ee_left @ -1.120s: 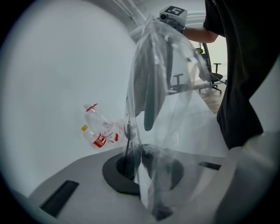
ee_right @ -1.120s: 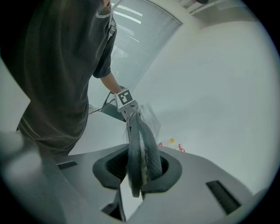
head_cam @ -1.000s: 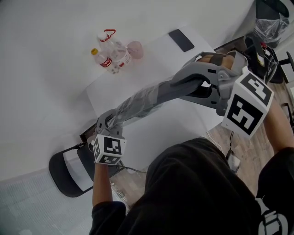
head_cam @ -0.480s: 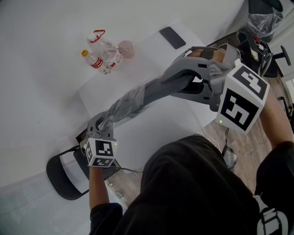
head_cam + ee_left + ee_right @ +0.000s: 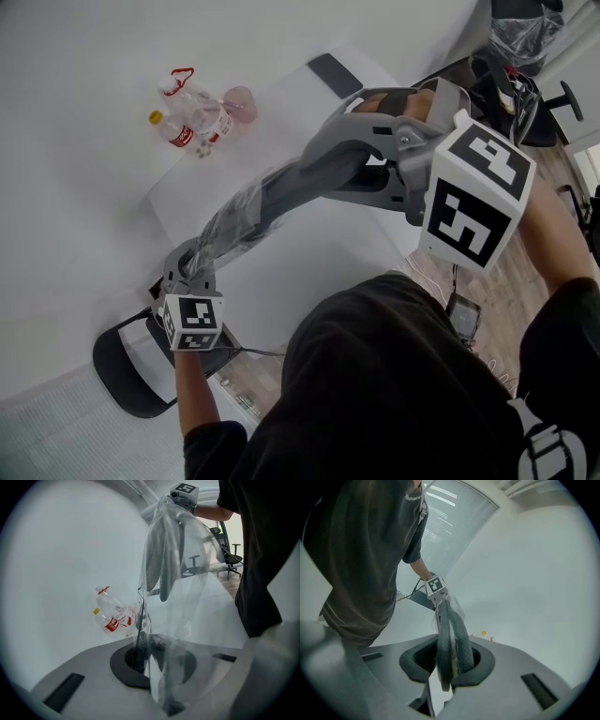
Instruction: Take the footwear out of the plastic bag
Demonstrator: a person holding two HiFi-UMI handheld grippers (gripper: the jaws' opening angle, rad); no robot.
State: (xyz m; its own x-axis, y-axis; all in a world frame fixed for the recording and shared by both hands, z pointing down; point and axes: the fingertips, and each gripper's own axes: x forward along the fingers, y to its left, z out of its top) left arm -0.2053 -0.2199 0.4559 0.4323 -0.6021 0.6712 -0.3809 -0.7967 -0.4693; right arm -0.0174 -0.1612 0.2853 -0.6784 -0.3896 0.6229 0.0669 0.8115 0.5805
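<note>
A pair of grey slippers (image 5: 300, 178) is stretched in the air between my two grippers, its lower part still inside a clear plastic bag (image 5: 230, 225). My right gripper (image 5: 367, 167), up at the right, is shut on the slippers' bare end (image 5: 452, 639). My left gripper (image 5: 190, 270), low at the left by the table edge, is shut on the bag's bunched end (image 5: 154, 667). In the left gripper view the bag (image 5: 187, 602) rises up to the slippers (image 5: 164, 555) and the right gripper's marker cube (image 5: 183, 490). The left gripper's cube (image 5: 435, 585) shows beyond the slippers in the right gripper view.
A white table (image 5: 281, 272) lies below, with plastic bottles (image 5: 187, 117), a pink cup (image 5: 242, 101) and a black phone (image 5: 336, 75) at its far side. A black chair (image 5: 131, 361) stands at the near left. An office chair with a bag (image 5: 516, 37) is at the far right.
The whole view has slid left. My left gripper has sunk a little lower with the bag end, so the grippers stand slightly further apart. Both grips are unchanged.
</note>
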